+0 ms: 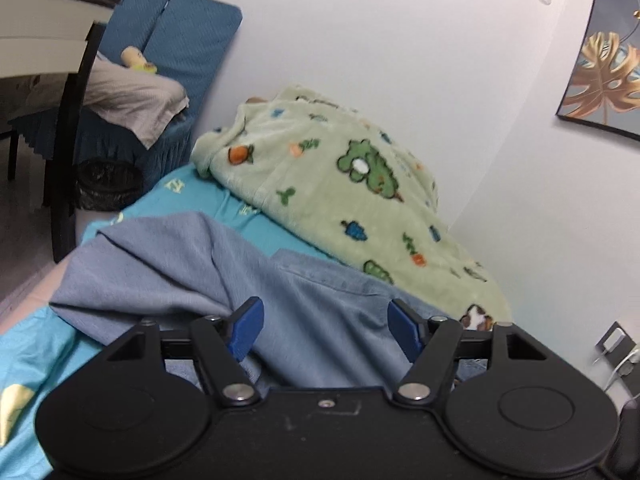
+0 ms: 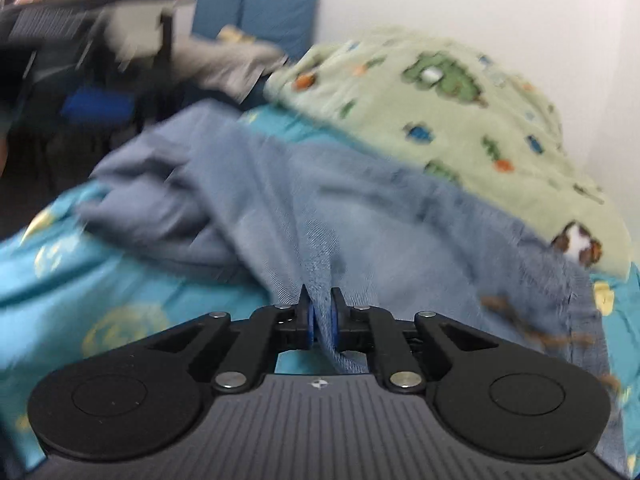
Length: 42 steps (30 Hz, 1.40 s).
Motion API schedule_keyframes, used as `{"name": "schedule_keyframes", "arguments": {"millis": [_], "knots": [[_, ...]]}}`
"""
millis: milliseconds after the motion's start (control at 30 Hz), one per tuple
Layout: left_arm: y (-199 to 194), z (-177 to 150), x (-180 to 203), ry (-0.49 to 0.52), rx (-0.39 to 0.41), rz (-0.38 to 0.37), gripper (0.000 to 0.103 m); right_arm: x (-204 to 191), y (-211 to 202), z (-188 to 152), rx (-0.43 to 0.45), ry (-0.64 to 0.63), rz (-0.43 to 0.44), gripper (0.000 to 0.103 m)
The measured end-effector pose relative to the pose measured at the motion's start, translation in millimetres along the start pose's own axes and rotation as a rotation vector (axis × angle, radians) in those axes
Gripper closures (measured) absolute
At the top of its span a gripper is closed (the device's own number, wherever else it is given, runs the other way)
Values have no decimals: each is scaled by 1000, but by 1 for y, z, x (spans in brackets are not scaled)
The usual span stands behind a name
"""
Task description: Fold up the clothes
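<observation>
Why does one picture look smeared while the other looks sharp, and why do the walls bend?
Right wrist view: motion blur smears the blue shirt and green blanket; only the right gripper, shut on the cloth, is sharp. Left wrist view: mostly crisp, the left gripper open. Both: fisheye lenses curve straight edges.

A rumpled blue denim garment (image 1: 304,312) lies on the teal printed bedsheet (image 1: 24,356) before me — my left gripper (image 1: 324,328) above it, my right gripper (image 2: 322,316) at its near fold. Behind it a pale green fleece blanket (image 1: 340,184) is heaped against the white wall (image 1: 400,40); a blue upholstered sofa (image 1: 188,36) stands further back, left.
</observation>
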<state>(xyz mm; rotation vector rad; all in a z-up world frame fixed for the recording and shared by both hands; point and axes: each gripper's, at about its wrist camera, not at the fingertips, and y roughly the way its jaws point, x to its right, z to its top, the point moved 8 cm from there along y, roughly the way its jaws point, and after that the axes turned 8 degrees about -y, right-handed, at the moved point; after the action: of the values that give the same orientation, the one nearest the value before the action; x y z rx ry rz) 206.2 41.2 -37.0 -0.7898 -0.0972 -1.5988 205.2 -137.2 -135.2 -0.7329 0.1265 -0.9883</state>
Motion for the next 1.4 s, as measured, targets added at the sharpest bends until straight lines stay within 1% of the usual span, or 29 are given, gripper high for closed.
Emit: {"name": "schedule_keyframes", "arguments": {"millis": [133,167,233,267,300,333,367,400,433,533,567,633,700,733,767,800,900,1000,1033,1067,1100,1133,1167,1233,1267,1367,1400], "knots": [[-3,-2,4,6,-24,-12,38,-17,12,-35,-153,50,47,95],[-3,-3,4,7,-30,-16,38,-19,12,-41,-177,74,55,95],[-4,-4,3,12,-34,-15,38,-8,1,-39,-150,190,55,92],[-4,-5,3,12,-37,-16,38,3,-10,-38,-116,274,47,89],[-5,-5,2,7,-40,-20,38,13,-22,-36,-82,358,40,89],[-5,-5,1,-1,-42,-24,38,25,-33,-34,-47,441,33,84],[-6,-5,1,-8,-45,-29,38,37,-44,-36,-18,526,10,74],[-6,-6,1,-11,-46,-31,38,53,-52,-46,-3,615,-50,70],[-6,-7,0,-13,-47,-32,38,69,-61,-56,12,704,-110,62],[-6,-11,0,-10,-57,-27,38,115,-89,-88,59,968,-294,55],[-5,-13,-1,-8,-61,-23,38,128,-97,-101,65,1053,-355,46],[-4,-16,-1,-5,-67,-17,38,145,-100,-137,32,1215,-458,35],[-2,-20,-1,1,-67,-11,38,151,-95,-166,18,1364,-468,35],[-1,-21,-1,7,-66,-7,38,153,-91,-174,27,1422,-447,32],[0,-22,-1,14,-64,-3,38,154,-87,-183,36,1479,-426,28],[1,-24,0,20,-62,1,38,156,-82,-189,45,1518,-411,28],[4,-28,0,39,-56,12,38,165,-69,-184,74,1485,-414,28],[7,-32,1,58,-50,24,38,176,-61,-180,77,1408,-451,29],[9,-33,1,64,-49,31,38,178,-58,-181,77,1395,-456,34],[11,-35,0,68,-49,38,38,180,-58,-181,82,1390,-460,46],[12,-37,0,69,-51,45,38,181,-58,-182,86,1384,-463,54],[14,-38,-1,66,-54,49,38,183,-58,-182,91,1378,-466,65],[15,-38,-1,66,-53,50,38,185,-59,-180,107,1373,-468,77],[15,-38,-1,68,-48,52,38,191,-69,-164,201,1355,-461,81],[15,-38,0,68,-46,53,38,193,-76,-152,252,1324,-462,81],[12,-36,2,74,-29,45,38,200,-104,-121,375,1234,-489,82],[12,-36,2,74,-27,44,38,204,-111,-119,397,1227,-511,83]]}}
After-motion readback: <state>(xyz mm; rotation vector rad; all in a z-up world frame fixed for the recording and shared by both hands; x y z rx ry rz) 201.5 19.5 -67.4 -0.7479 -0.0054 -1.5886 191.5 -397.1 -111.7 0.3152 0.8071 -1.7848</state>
